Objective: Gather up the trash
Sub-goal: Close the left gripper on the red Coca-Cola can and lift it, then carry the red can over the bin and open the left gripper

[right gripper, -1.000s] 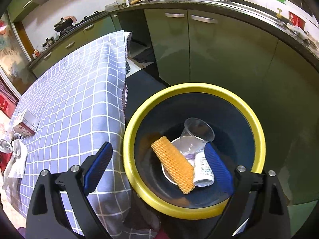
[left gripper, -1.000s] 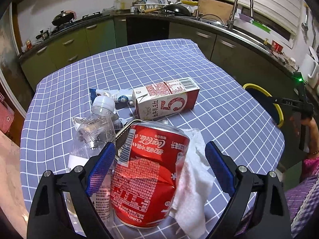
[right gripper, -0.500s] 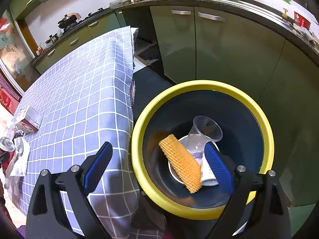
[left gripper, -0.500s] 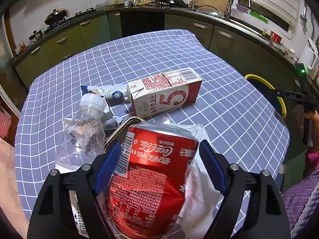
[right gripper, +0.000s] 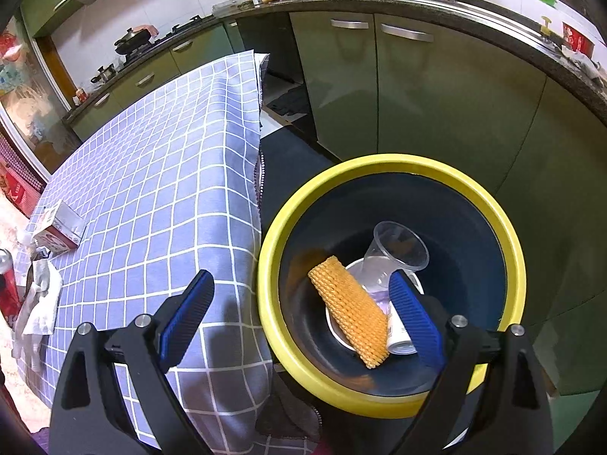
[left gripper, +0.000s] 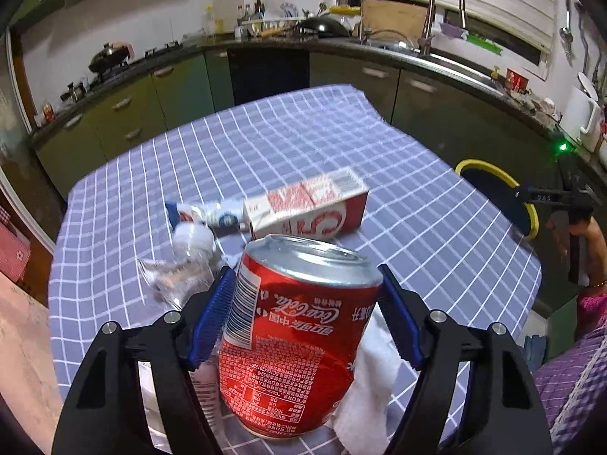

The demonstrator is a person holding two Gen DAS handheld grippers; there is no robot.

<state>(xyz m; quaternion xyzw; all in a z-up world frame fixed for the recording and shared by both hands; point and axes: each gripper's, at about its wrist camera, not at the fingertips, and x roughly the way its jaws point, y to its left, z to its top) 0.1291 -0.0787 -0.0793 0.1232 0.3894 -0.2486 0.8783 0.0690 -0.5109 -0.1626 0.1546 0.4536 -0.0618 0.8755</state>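
Observation:
My left gripper (left gripper: 305,311) is shut on a dented red Coca-Cola can (left gripper: 296,341), held upright over the checked tablecloth (left gripper: 265,151). Behind it lie a red-and-white carton (left gripper: 307,208), a white-and-blue tube (left gripper: 212,216) and a crushed clear bottle (left gripper: 178,269); a white tissue (left gripper: 371,379) lies at the can's right. My right gripper (right gripper: 299,318) is open and empty above the yellow-rimmed dark bin (right gripper: 379,163), which holds an orange foam net (right gripper: 349,311), a clear cup (right gripper: 398,254) and a small white bottle (right gripper: 396,335).
The bin (left gripper: 489,167) stands off the table's right edge, below green cabinets (right gripper: 417,94). The carton (right gripper: 57,227), tissue (right gripper: 40,303) and can (right gripper: 7,284) show far left in the right wrist view. Counter, sink and stove ring the room.
My left gripper closed on the can and raised it from the table, clear of the bottle. My right gripper drifted slightly left over the bin and stayed open.

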